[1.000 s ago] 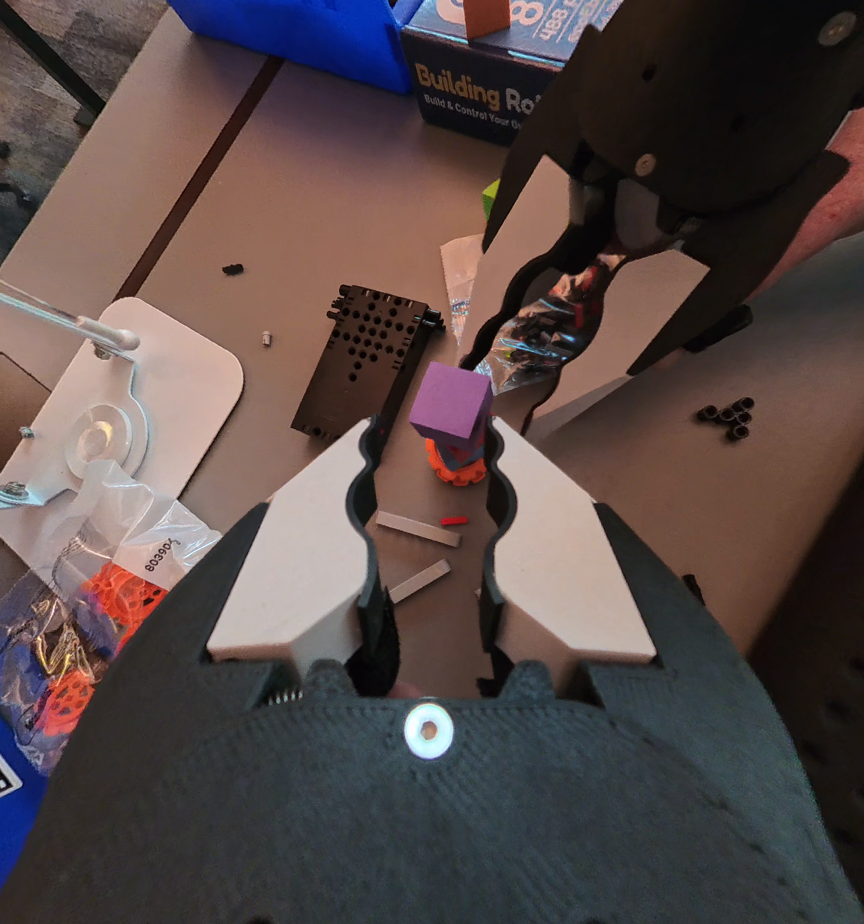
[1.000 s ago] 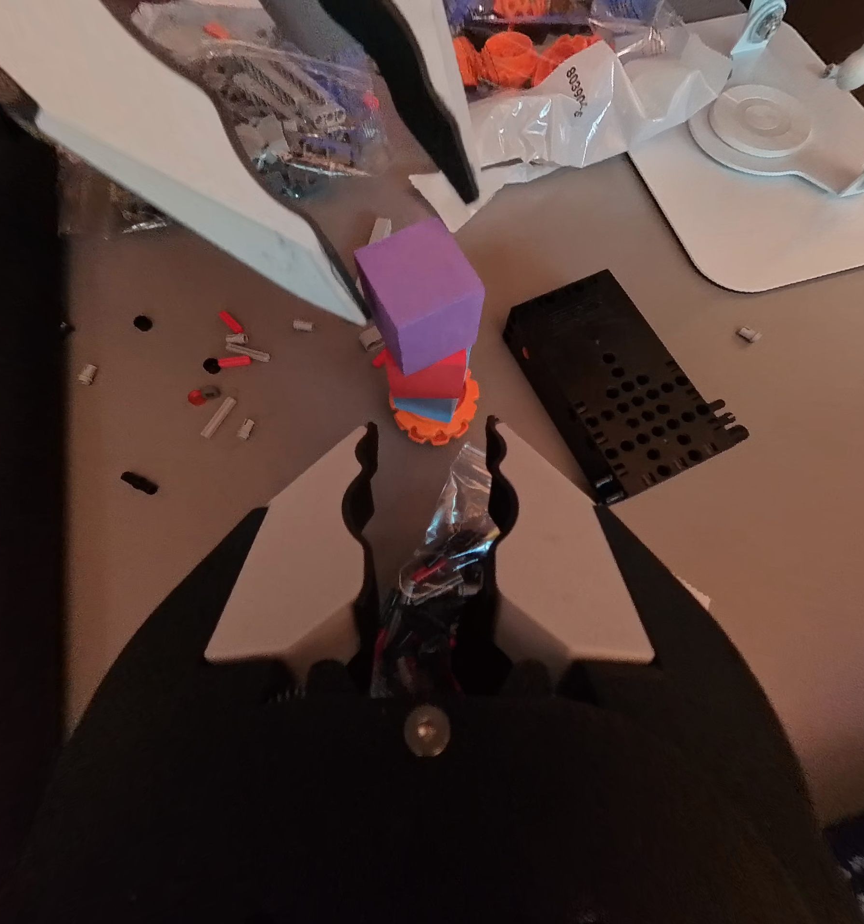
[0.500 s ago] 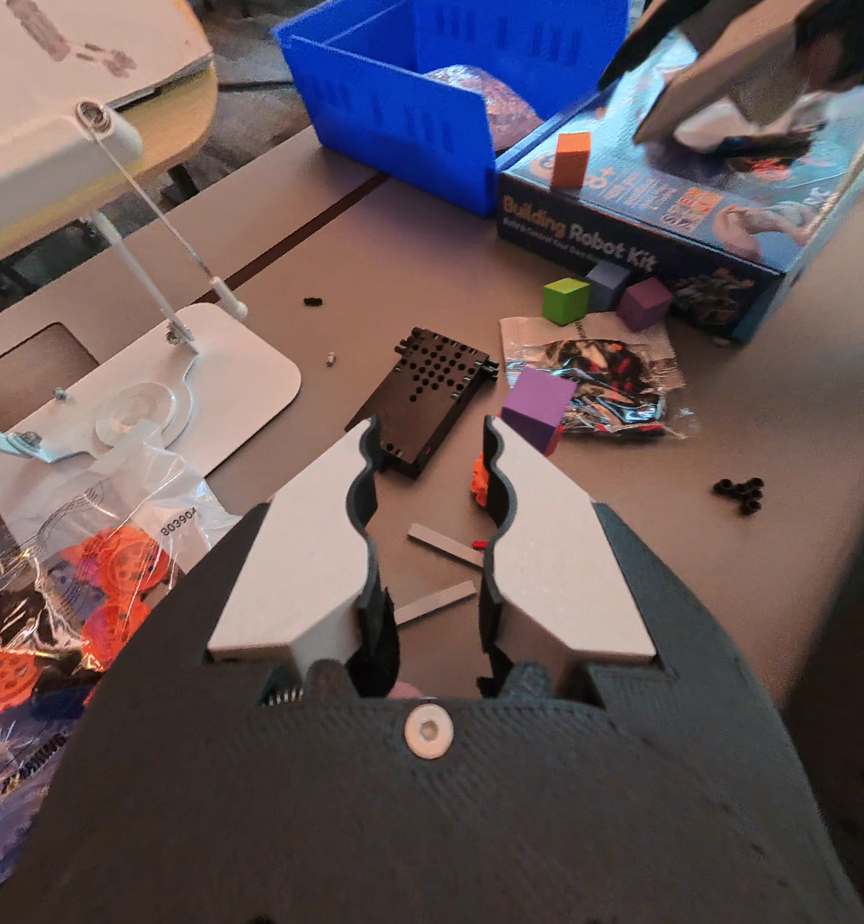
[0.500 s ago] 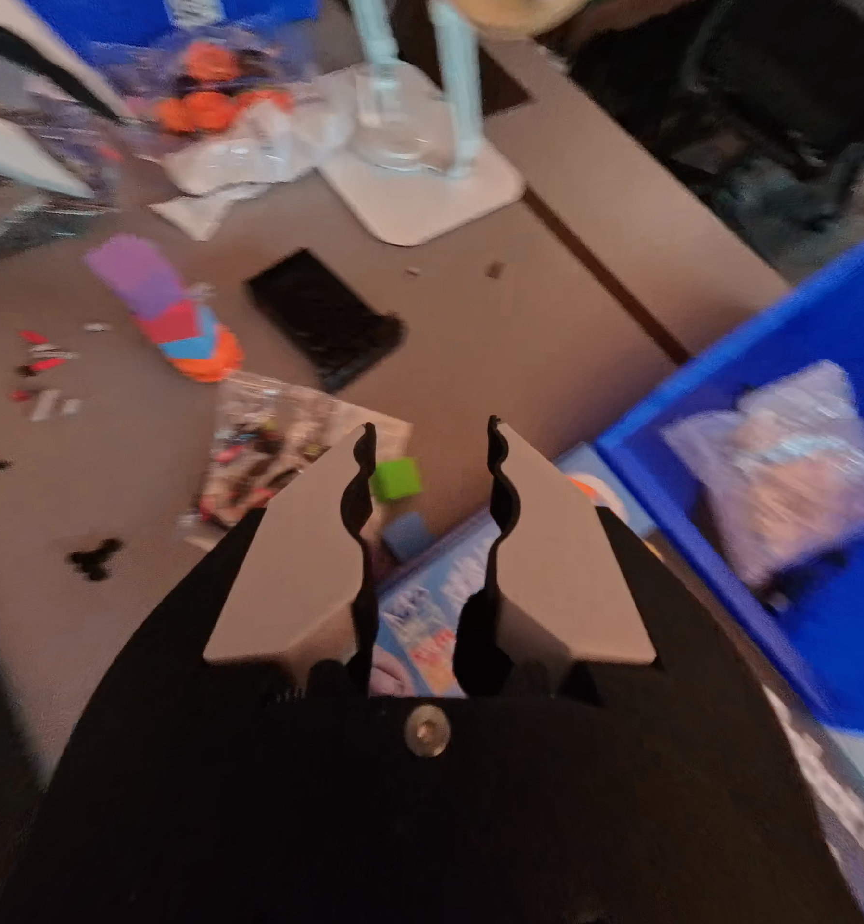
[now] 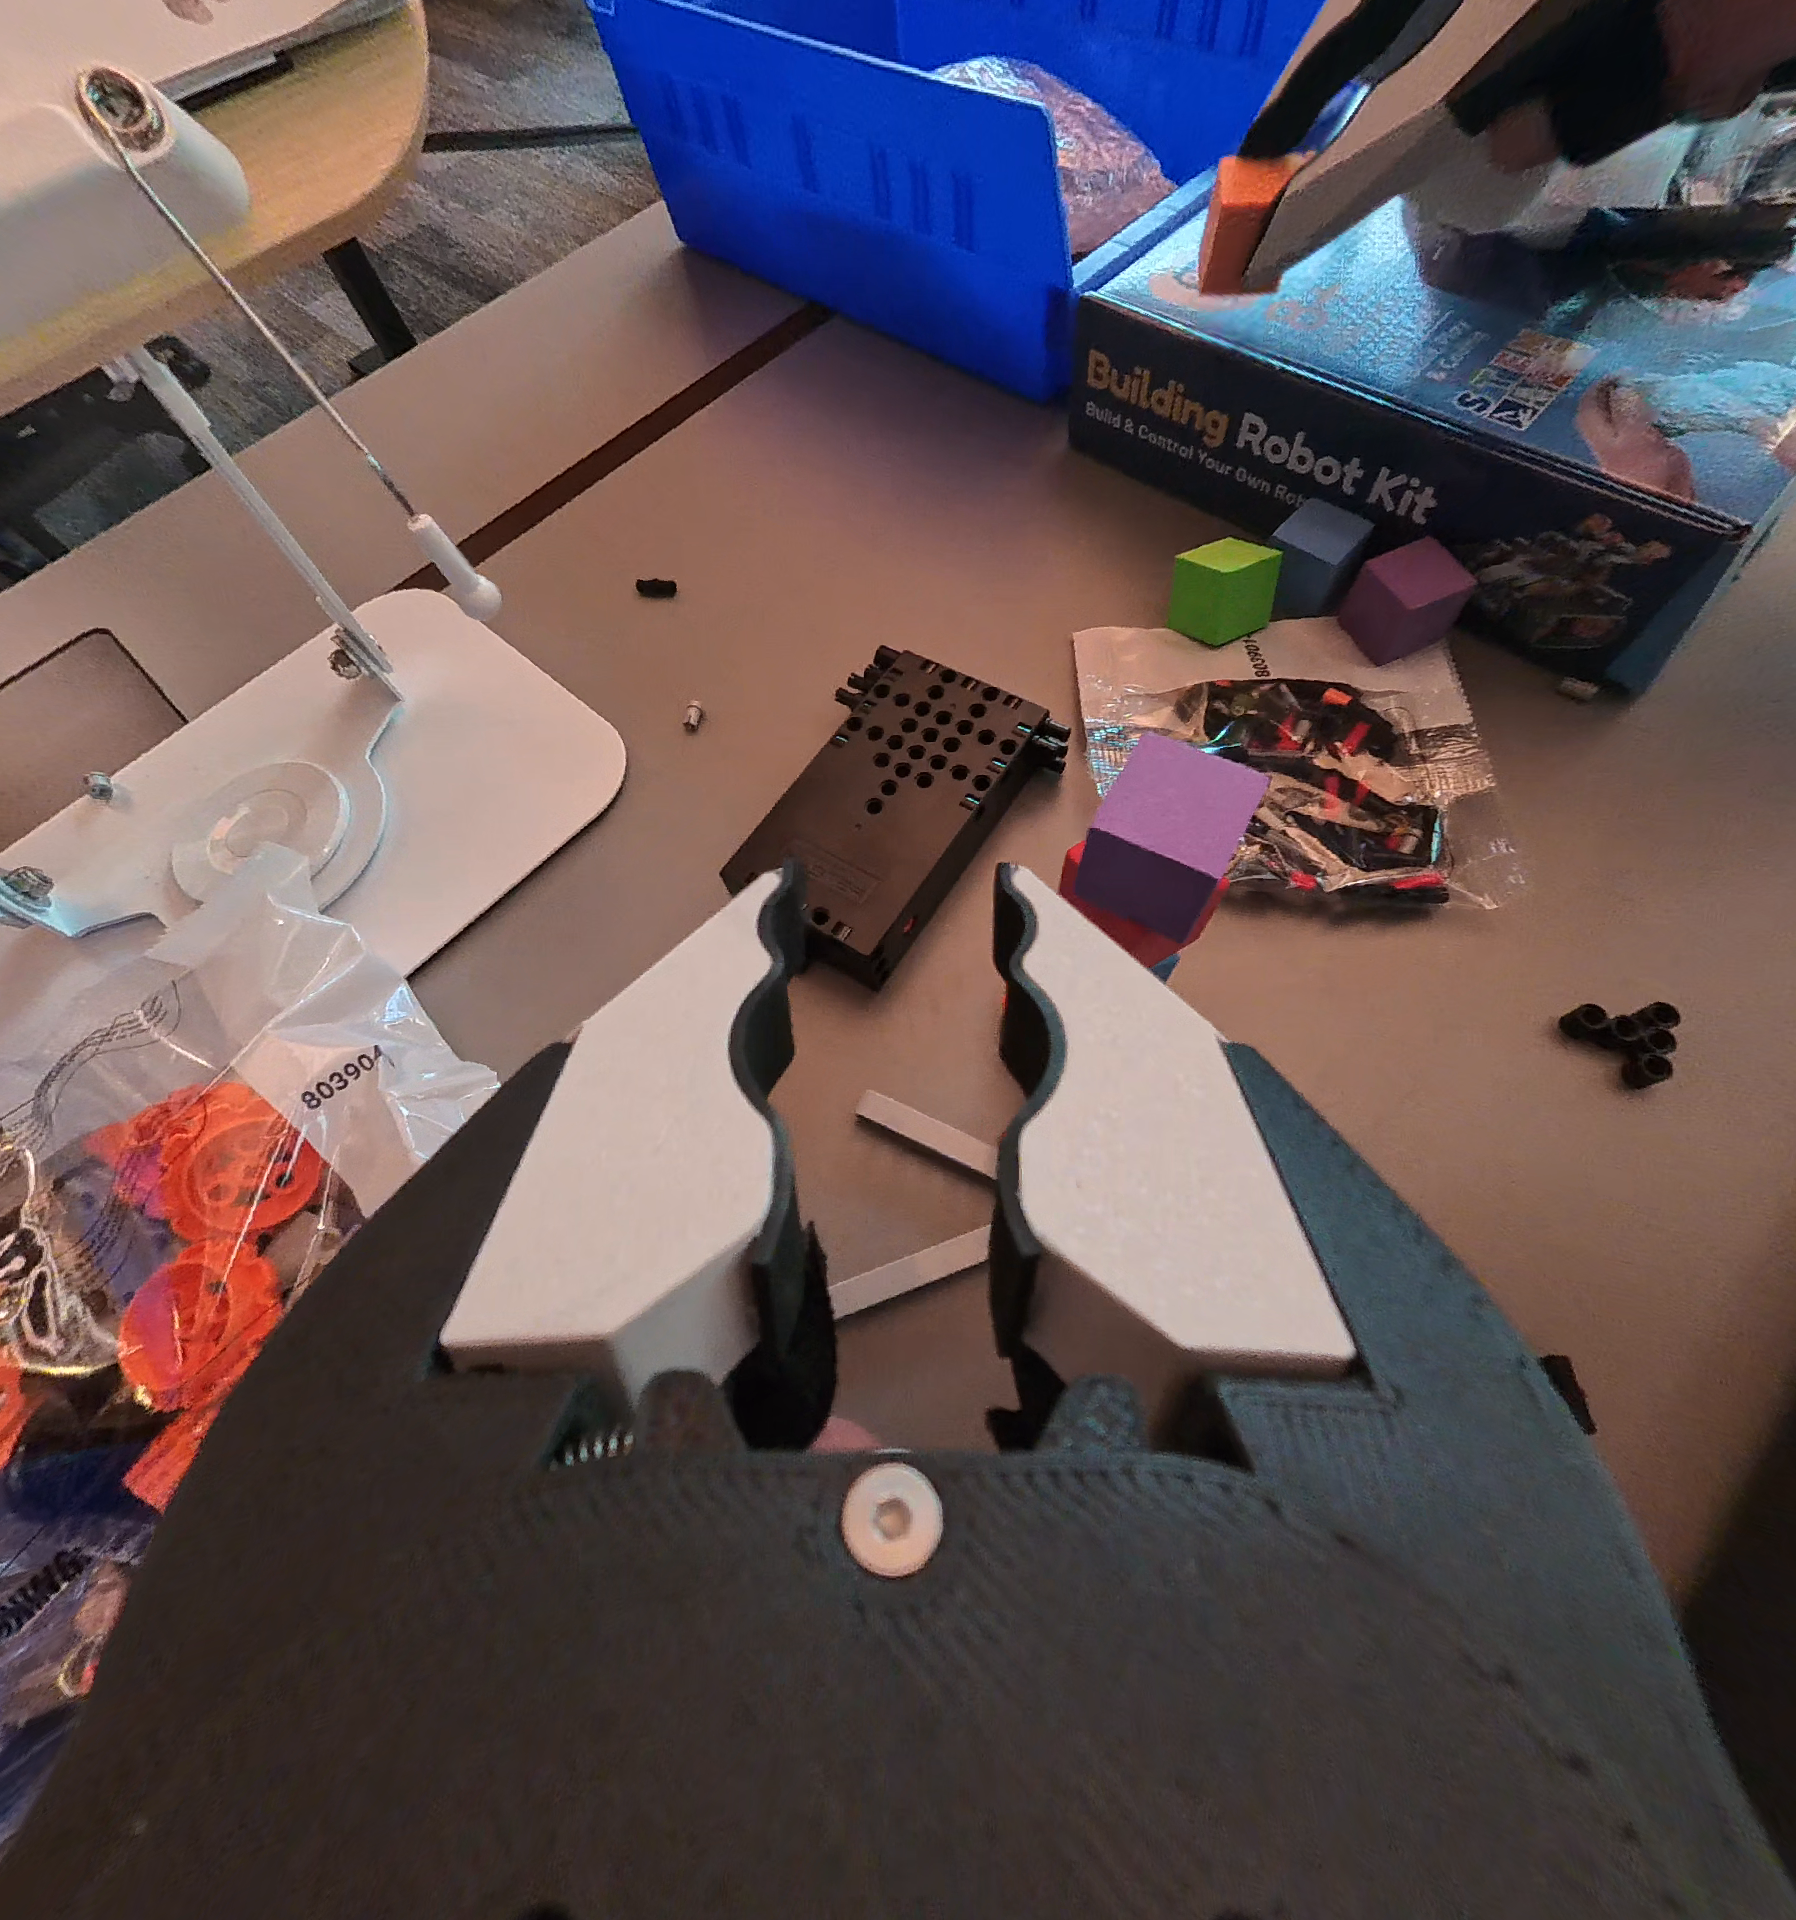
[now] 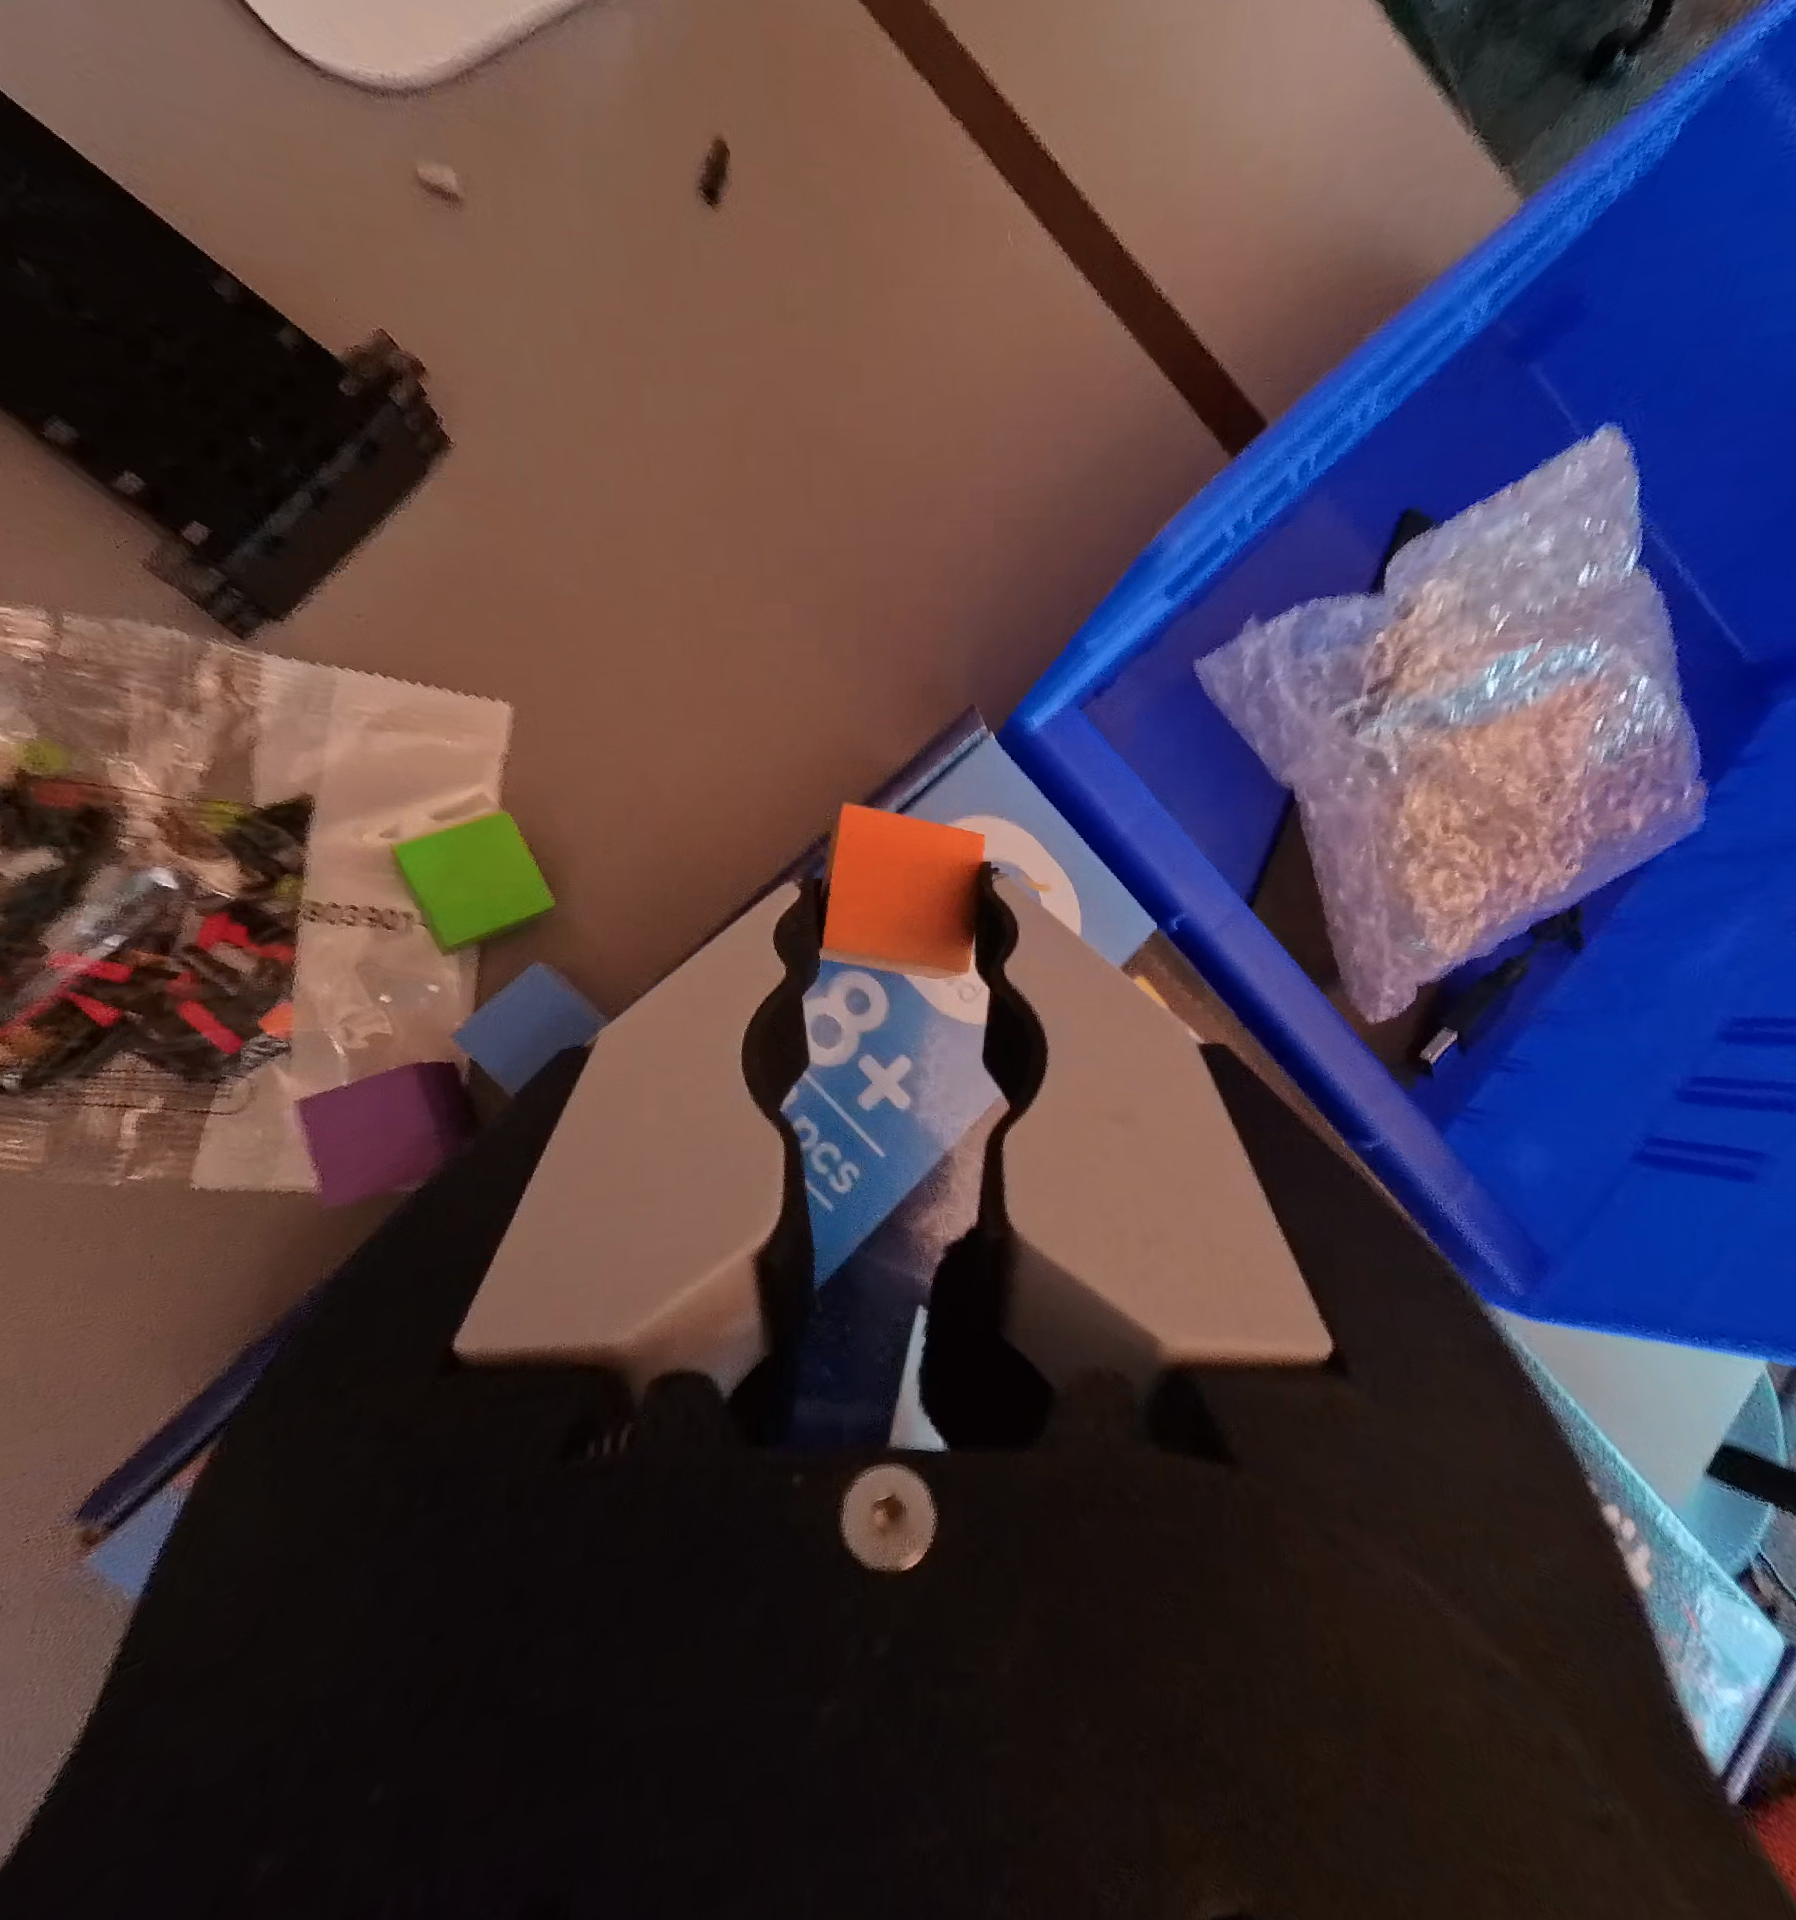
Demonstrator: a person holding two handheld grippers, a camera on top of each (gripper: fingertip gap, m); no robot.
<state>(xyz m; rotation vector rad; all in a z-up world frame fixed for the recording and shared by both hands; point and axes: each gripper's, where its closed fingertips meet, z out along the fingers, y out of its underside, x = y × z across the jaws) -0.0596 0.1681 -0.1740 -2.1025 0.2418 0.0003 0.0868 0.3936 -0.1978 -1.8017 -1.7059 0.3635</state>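
Right gripper (image 6: 899, 904) has reached orange cube (image 6: 899, 894), fingers clamping it; left gripper (image 5: 894, 894) fingers apart.

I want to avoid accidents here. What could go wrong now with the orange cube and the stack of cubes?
1. The right gripper has the orange cube only at its fingertips, atop the kit box; it might slip out.
2. The left gripper is open right beside the stack with the purple cube on top; a small sideways move could topple it.
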